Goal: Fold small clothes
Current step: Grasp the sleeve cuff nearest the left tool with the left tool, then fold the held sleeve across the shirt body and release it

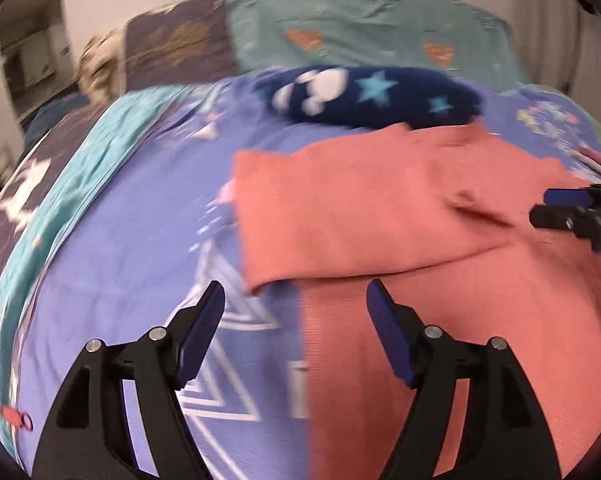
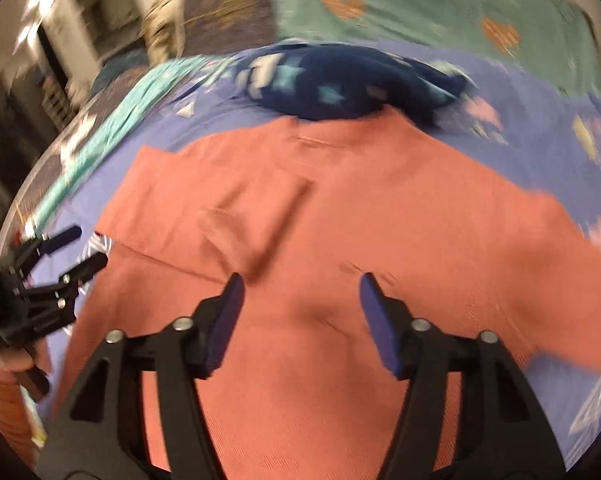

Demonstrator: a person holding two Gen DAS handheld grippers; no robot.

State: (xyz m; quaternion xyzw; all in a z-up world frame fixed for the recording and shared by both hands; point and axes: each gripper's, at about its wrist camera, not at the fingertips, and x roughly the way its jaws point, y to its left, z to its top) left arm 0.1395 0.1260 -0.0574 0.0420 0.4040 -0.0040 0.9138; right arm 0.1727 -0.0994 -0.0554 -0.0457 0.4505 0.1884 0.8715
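Note:
A salmon-pink small top [image 1: 380,208] lies spread on the purple patterned bedspread [image 1: 132,240]. Its left sleeve is folded in across the body [image 2: 256,220]; the right sleeve stretches out to the right [image 2: 540,248]. My left gripper [image 1: 296,304] is open and empty, hovering over the top's left edge. My right gripper [image 2: 300,296] is open and empty above the middle of the top [image 2: 320,340]. Each gripper shows in the other's view: the right one at the right edge [image 1: 560,208], the left one at the left edge [image 2: 76,248].
A navy fleece garment with stars [image 1: 372,92] lies just beyond the top's collar. A turquoise cloth [image 1: 80,184] runs along the bed's left side. A teal pillow with hearts [image 1: 360,28] and a dark patterned one [image 1: 172,48] lie at the head.

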